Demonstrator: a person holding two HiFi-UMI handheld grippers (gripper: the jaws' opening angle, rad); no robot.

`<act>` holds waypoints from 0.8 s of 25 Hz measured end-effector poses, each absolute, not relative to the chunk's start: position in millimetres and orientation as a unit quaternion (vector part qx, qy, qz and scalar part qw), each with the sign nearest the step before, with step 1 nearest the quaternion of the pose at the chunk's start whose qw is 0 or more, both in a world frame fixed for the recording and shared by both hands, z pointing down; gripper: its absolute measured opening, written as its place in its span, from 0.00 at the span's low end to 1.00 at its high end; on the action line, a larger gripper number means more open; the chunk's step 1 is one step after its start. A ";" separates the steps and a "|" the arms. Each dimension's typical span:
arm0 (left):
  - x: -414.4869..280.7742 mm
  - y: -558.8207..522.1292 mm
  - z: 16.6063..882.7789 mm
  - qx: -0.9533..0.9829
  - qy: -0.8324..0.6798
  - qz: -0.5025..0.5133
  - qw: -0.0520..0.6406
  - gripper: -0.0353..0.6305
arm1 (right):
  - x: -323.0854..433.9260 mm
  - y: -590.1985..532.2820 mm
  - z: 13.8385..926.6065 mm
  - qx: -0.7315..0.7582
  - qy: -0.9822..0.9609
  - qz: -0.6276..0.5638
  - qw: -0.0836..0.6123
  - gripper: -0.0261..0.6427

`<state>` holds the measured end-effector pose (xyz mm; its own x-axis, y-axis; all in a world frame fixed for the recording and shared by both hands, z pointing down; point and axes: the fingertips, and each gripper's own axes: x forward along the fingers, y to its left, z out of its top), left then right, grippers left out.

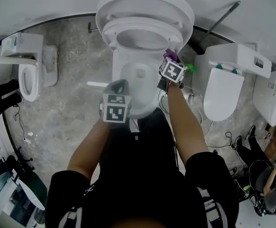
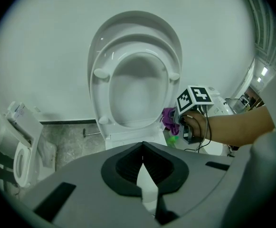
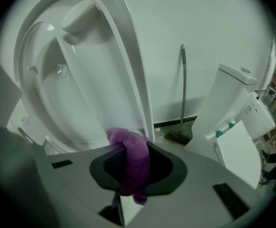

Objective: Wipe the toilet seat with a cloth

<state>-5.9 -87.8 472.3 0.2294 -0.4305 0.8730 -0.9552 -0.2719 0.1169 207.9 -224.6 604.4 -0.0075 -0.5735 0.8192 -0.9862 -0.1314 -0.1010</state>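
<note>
Head view: white ceramic toilet bowl point(image 1: 137, 77) straight ahead, white plastic toilet seat point(image 1: 142, 28) and white lid point(image 1: 176, 6) both tipped up against the white wall.

Right gripper point(image 3: 133, 148): jaws clamped on a purple terry cloth point(image 3: 134, 167), bunched between the pads, one end draped over the front, the other hanging below. Held over the right rear of the bowl, just beside the lower right edge of the raised seat; contact with the seat not readable.

Left gripper point(image 2: 142, 161): jaws closed together, nothing between them. Held above the front rim of the bowl, pointing steeply down, clear of the seat.

Also noted: small green object point(image 1: 191, 67) just right of the right gripper; second white toilet with lid down point(image 1: 223, 91) at right; third white toilet point(image 1: 31, 75) at left; long-handled broom point(image 3: 182, 94) leaning on the wall between the middle and right toilets; grey speckled stone floor point(image 1: 76, 113).
</note>
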 end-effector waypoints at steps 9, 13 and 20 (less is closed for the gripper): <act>-17.8 -82.6 460.8 0.697 -0.503 0.367 0.355 0.06 | 208.9 -237.9 578.8 0.670 -0.565 0.432 0.211 0.16; -29.6 -78.0 456.0 0.693 -0.507 0.364 0.362 0.06 | 206.5 -239.5 561.6 0.679 -0.561 0.432 0.195 0.16; -38.7 -87.2 436.2 0.708 -0.511 0.348 0.341 0.06 | 201.5 -244.9 516.0 0.690 -0.574 0.409 0.166 0.16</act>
<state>-38.7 -87.2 436.2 0.2342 -0.4866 0.8417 -0.9614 -0.2447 0.1260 201.5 -244.9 516.0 0.0065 -0.6562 0.7546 -0.9275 -0.2861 -0.2407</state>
